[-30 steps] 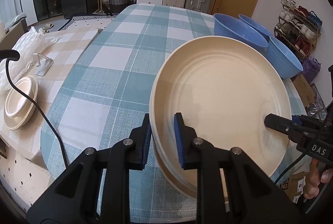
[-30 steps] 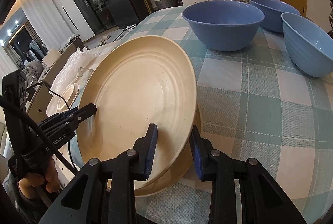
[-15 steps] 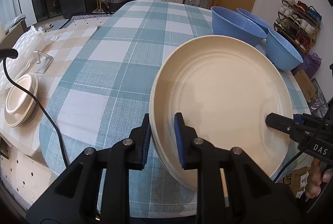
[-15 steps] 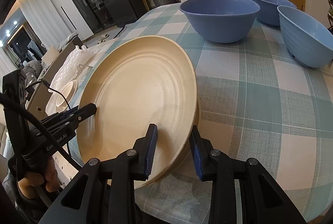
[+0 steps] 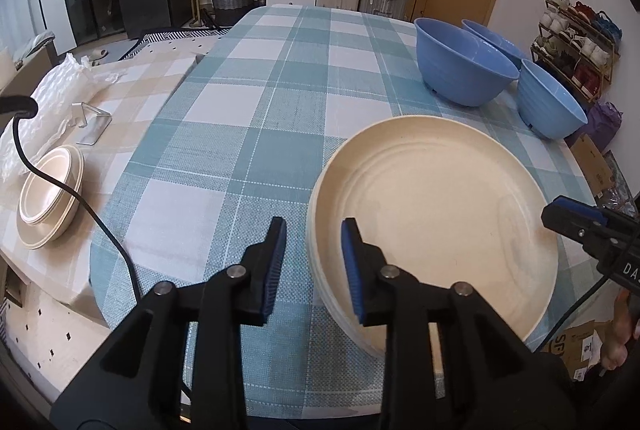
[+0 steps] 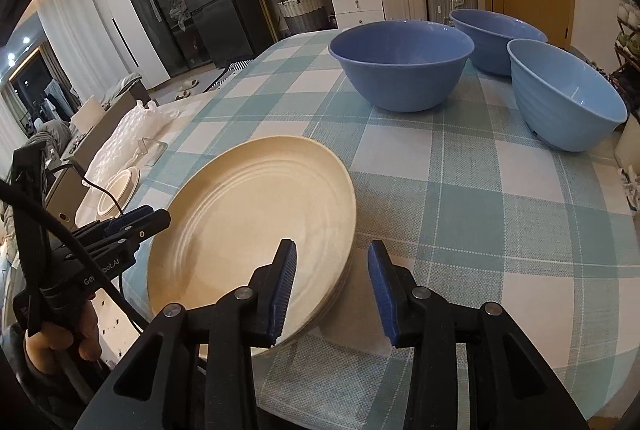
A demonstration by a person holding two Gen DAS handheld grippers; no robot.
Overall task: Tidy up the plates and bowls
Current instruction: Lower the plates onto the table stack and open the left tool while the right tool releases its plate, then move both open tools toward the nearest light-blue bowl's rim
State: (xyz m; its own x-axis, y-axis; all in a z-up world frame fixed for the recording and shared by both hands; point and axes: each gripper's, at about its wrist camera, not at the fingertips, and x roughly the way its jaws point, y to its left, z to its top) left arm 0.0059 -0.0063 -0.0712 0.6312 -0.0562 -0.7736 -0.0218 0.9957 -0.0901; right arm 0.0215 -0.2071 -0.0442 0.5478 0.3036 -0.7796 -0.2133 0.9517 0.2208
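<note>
A stack of cream plates [image 5: 436, 218] lies flat on the blue checked tablecloth [image 5: 248, 134] near the table's front edge; it also shows in the right wrist view [image 6: 256, 226]. My left gripper [image 5: 314, 266] is open, its jaws either side of the stack's left rim, not clamping it. My right gripper [image 6: 334, 288] is open at the stack's right rim. Three blue bowls [image 5: 464, 62] stand apart at the far right, also in the right wrist view [image 6: 402, 64].
A lower side table [image 5: 132, 90] at the left carries small cream dishes [image 5: 48, 194], bubble wrap and a clear stand. A black cable [image 5: 80, 198] crosses it. Drawers, suitcases and a door stand behind the table. A shoe rack [image 5: 576, 42] is at the right.
Both grippers held the plate stack tilted above the table; now the stack lies flat on the cloth and both grippers have opened and let go of it.
</note>
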